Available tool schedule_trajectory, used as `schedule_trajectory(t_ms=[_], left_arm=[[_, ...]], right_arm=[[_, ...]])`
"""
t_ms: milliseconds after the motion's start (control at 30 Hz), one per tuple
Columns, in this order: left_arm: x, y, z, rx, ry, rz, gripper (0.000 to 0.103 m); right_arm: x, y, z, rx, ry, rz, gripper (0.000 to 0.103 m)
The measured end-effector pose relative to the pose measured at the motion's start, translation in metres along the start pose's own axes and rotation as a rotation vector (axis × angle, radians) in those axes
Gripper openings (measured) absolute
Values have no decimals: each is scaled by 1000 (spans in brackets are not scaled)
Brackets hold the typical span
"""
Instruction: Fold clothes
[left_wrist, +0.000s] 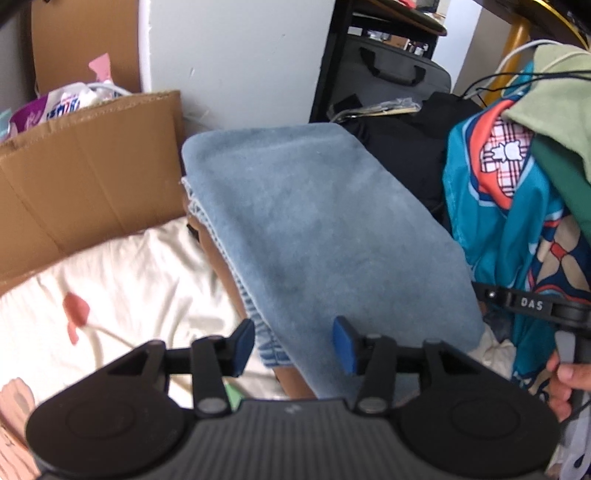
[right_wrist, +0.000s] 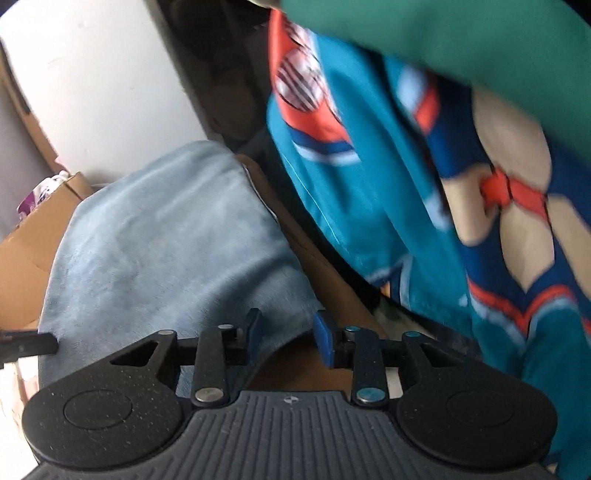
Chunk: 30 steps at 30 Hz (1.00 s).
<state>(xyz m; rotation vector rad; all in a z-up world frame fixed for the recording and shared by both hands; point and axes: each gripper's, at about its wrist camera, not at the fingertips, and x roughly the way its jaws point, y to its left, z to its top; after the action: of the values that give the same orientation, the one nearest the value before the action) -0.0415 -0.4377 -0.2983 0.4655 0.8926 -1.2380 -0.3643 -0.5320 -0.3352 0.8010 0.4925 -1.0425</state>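
Note:
A folded light-blue towel lies flat on a brown surface; it also shows in the right wrist view. My left gripper is open and empty just over the towel's near edge. My right gripper is open and empty at the towel's near right corner. A pile of unfolded clothes, a teal patterned garment under green ones, hangs at the right; the teal garment also fills the right of the right wrist view.
A cream sheet with pink marks lies left of the towel. A cardboard box stands at the left. Black bags and a dark shelf stand behind. The right gripper's body and a hand show at the right edge.

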Motion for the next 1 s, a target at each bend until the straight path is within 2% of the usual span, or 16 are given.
schedule_trajectory(t_ms=[67, 233, 267, 300, 333, 400, 567, 667, 833, 900, 1000], left_arm=[[1, 1, -3, -17, 12, -25, 48], [3, 3, -11, -34, 39, -55, 23], [2, 4, -11, -37, 40, -59, 21], [1, 5, -12, -41, 42, -64, 18], [1, 7, -12, -45, 44, -69, 15], [-1, 10, -13, -54, 47, -80, 13], [-6, 13, -15, -36, 57, -75, 6], [-13, 14, -17, -19, 67, -61, 0], [-29, 14, -14, 22, 43, -49, 0], [-35, 10, -9, 53, 12, -30, 1], [-36, 4, 1, 86, -29, -19, 4]], right_arm=[[1, -10, -4, 86, 22, 24, 41], [9, -22, -15, 196, 37, 111, 38], [11, -21, -17, 189, 35, 125, 31], [12, -20, -18, 184, 34, 137, 13], [13, -20, -19, 181, 37, 138, 5], [12, -19, -20, 170, 36, 118, 0], [6, -27, -27, 161, 53, 47, 0], [-3, -25, -29, 145, 46, 71, 0], [-21, -13, -25, 71, 4, 84, 2], [-25, -5, -21, 34, -23, 84, 10], [-32, 8, -16, -25, -68, 86, 30]])
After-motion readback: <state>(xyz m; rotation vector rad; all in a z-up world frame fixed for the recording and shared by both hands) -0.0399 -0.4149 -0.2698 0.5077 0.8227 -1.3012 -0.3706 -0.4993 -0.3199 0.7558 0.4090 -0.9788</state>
